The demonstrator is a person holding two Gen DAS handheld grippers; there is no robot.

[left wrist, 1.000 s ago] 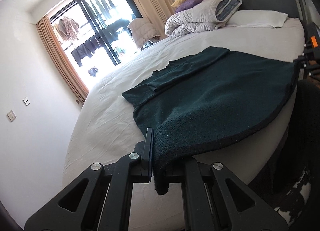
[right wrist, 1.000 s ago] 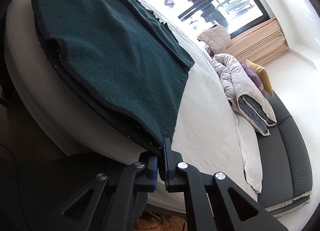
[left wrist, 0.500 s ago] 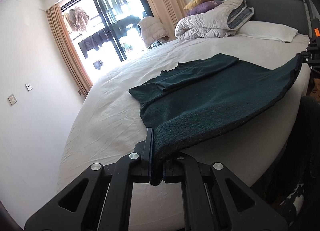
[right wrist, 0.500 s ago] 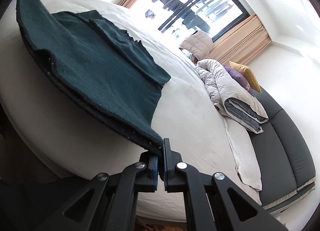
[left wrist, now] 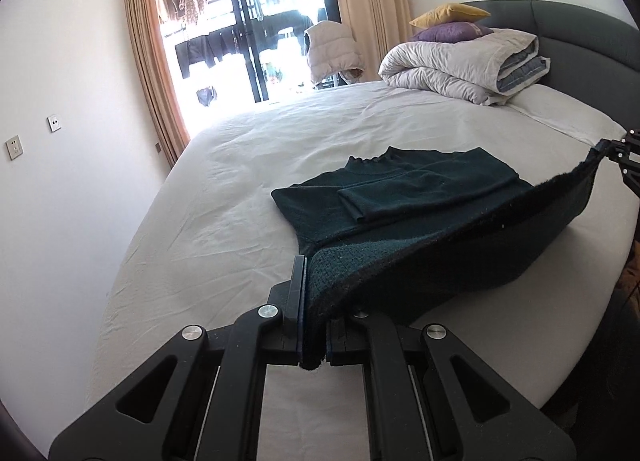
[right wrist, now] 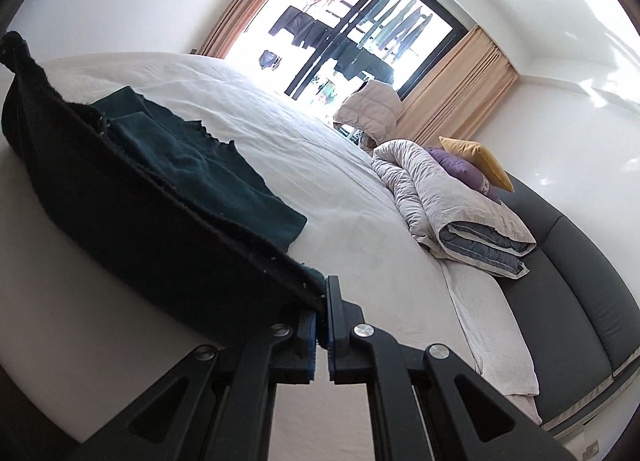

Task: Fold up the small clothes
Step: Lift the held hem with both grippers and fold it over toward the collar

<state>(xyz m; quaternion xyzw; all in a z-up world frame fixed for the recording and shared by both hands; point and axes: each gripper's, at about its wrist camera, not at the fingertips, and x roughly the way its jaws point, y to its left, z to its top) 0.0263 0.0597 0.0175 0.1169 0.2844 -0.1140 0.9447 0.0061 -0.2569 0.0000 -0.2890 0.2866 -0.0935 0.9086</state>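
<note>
The hem of the one dark green knitted sweater (left wrist: 404,197) has been raised higher off the white-sheeted bed (left wrist: 240,189) than a second ago (collar at 12 o'clock). It is clamped by two black grippers, left (left wrist: 314,325) and right (right wrist: 322,313). Two cushions are stacked on one rolled grey duvet (left wrist: 460,65).

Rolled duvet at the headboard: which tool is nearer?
Right. The right tool holds the sweater hem corner on the side toward the duvet; the left tool clamps the opposite corner, farther from it.
</note>
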